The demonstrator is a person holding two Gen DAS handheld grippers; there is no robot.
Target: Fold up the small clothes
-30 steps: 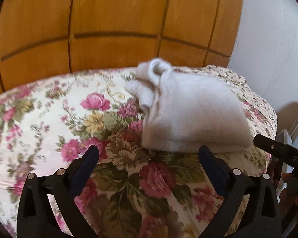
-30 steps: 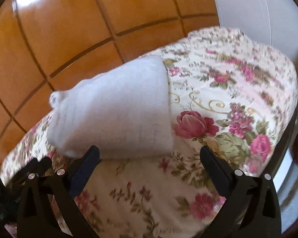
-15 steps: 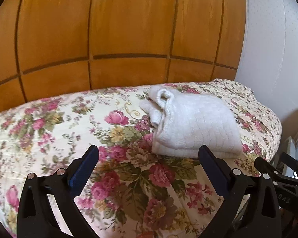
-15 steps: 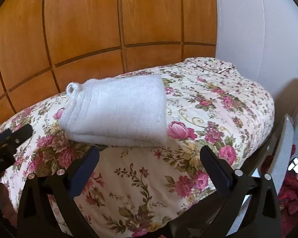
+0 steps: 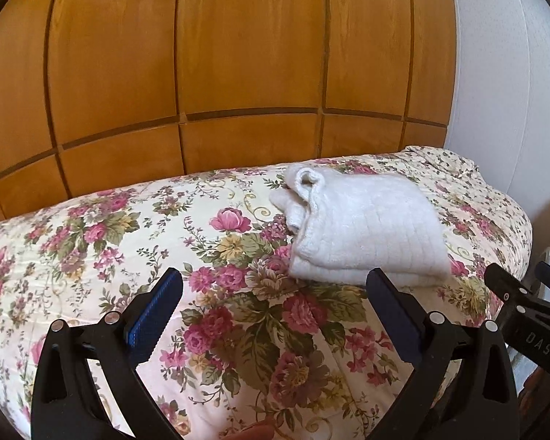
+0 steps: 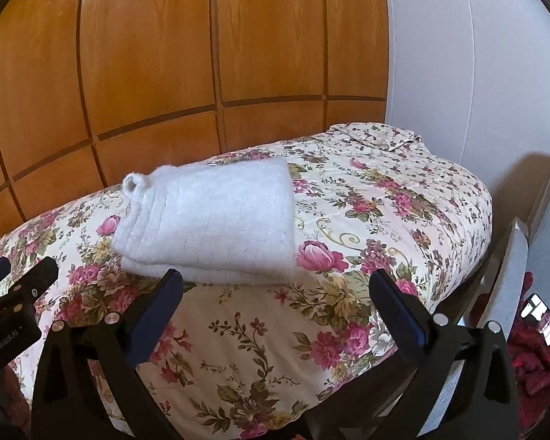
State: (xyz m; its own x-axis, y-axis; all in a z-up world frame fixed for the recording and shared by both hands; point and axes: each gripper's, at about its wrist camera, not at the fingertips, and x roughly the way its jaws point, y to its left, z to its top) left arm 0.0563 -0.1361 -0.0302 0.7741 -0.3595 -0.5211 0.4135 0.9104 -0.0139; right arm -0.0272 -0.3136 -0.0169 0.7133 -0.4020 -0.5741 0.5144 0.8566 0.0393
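Observation:
A white fuzzy garment lies folded into a compact rectangle on the floral bedspread, toward the bed's right end. It also shows in the right wrist view. My left gripper is open and empty, held back from the garment's near edge. My right gripper is open and empty, also short of the garment. The right gripper shows at the right edge of the left wrist view; the left gripper shows at the left edge of the right wrist view.
A wooden panelled headboard rises behind the bed. A white wall stands to the right. The bed's right edge drops to a grey frame and dark red fabric on the floor.
Both grippers have pulled back and up from the folded garment, which now lies farther off and free on the bedspread. Both stayed open.

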